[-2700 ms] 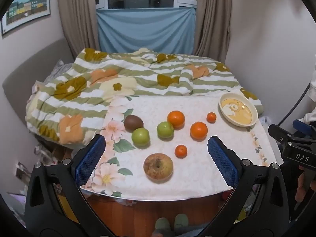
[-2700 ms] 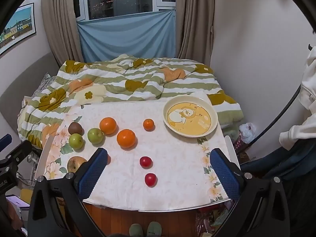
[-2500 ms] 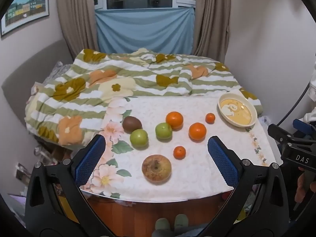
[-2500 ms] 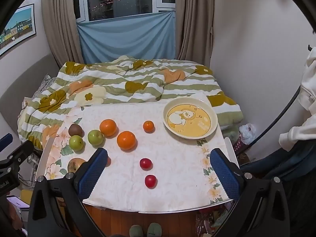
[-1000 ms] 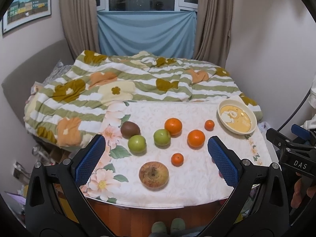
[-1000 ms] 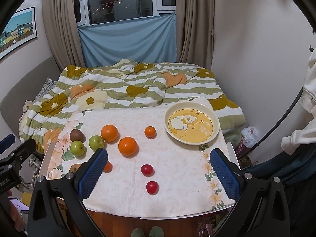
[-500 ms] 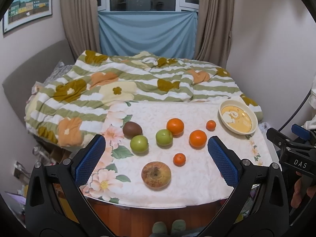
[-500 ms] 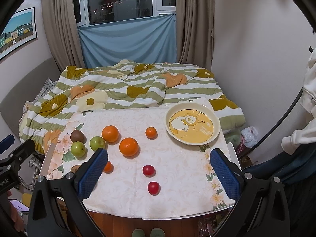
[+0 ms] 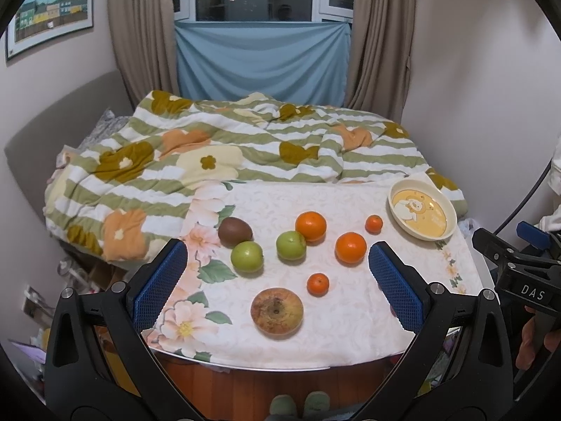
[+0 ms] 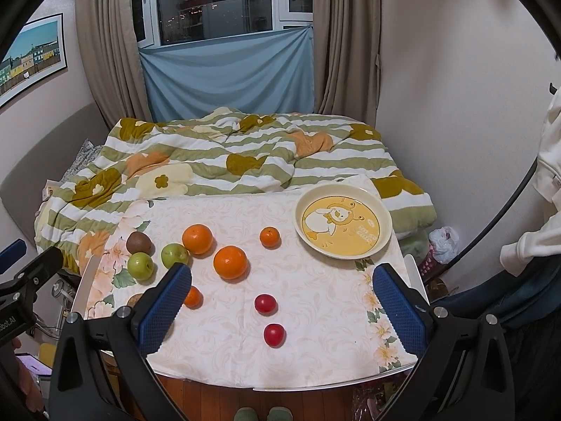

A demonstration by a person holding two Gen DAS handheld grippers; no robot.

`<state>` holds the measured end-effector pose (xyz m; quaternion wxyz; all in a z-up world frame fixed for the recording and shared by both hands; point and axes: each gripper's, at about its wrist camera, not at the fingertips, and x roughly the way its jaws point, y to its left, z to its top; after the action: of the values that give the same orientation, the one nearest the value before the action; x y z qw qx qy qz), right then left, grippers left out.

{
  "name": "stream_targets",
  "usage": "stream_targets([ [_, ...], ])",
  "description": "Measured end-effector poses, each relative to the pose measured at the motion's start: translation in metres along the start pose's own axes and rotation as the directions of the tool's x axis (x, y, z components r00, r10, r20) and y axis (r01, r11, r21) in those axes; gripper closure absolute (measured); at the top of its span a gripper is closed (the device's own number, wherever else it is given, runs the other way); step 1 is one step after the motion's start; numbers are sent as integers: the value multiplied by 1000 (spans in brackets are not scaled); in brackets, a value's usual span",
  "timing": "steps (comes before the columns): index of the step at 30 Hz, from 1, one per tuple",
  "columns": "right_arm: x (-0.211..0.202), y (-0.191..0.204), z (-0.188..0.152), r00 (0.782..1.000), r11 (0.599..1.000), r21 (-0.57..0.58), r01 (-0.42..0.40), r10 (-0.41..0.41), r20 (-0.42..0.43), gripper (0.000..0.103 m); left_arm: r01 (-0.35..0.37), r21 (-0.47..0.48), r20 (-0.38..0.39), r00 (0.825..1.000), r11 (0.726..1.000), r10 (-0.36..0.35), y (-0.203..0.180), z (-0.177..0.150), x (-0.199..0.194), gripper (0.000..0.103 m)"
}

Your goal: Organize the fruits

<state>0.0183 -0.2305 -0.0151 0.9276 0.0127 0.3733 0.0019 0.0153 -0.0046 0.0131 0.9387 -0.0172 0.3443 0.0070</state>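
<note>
Fruit lies loose on a floral tablecloth [image 9: 350, 333]: a brown apple [image 9: 277, 311], a kiwi [image 9: 235, 231], two green apples [image 9: 247, 256] [image 9: 290, 244], two big oranges [image 9: 310, 225] [image 9: 350, 247], two small ones [image 9: 318, 284] [image 9: 373, 224]. Two red tomatoes [image 10: 265, 303] [image 10: 274, 334] show in the right wrist view. A cream and yellow plate [image 10: 382, 238] sits empty at the back right; it also shows in the left wrist view [image 9: 450, 222]. My left gripper [image 9: 277, 280] and right gripper [image 10: 280, 301] are open and empty, held above the table's near edge.
A bed with a striped flowered quilt [image 9: 217, 154] lies behind the table. Walls stand close on the right, curtains and a window at the back. Clutter [image 9: 70, 273] sits on the floor at the left. The table's front edge [image 10: 280, 387] is near.
Both grippers have drifted slightly; the table scene shifts a little in both views. No fruit has moved and both grippers stay open.
</note>
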Motion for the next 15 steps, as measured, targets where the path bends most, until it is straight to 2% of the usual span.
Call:
stream_targets([
  [15, 0, 0, -1, 1000, 1000, 0, -1, 1, 1, 0, -1, -3, 0, 1000, 1000, 1, 2, -1, -2, 0],
])
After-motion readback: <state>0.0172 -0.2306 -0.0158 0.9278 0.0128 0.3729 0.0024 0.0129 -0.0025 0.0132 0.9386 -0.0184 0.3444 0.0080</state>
